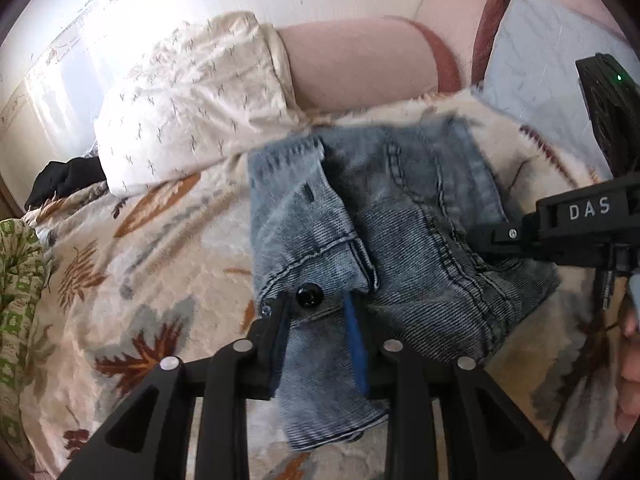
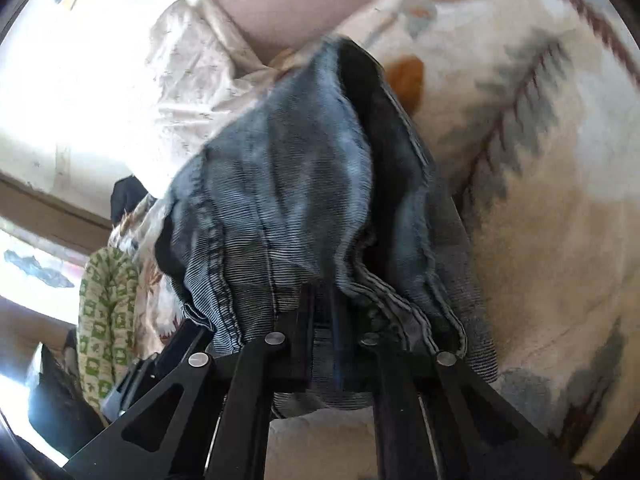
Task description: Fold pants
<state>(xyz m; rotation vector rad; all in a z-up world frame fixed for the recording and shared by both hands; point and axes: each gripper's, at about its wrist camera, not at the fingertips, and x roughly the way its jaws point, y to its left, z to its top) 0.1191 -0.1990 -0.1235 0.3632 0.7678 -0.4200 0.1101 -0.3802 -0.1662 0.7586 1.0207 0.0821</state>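
Jeans [image 1: 400, 216] edges pinched by both hand-held grippers; blanket [image 1: 160, 240] around.

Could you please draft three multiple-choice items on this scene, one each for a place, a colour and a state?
1. Where do the jeans lie?
A. on a leaf-patterned blanket
B. on a wooden floor
C. inside a basket

2. What colour is the button on the jeans?
A. white
B. black
C. red

3. How does the right gripper stand to the jeans?
A. wide open and clear of them
B. out of sight
C. closed on a bunch of denim

Answers:
1 A, as the left wrist view shows the denim resting on the cream blanket with brown leaves.
2 B, as the round button by the left gripper is glossy black.
3 C, as the right wrist view shows its jaws drawn close with folds of denim gathered between them.
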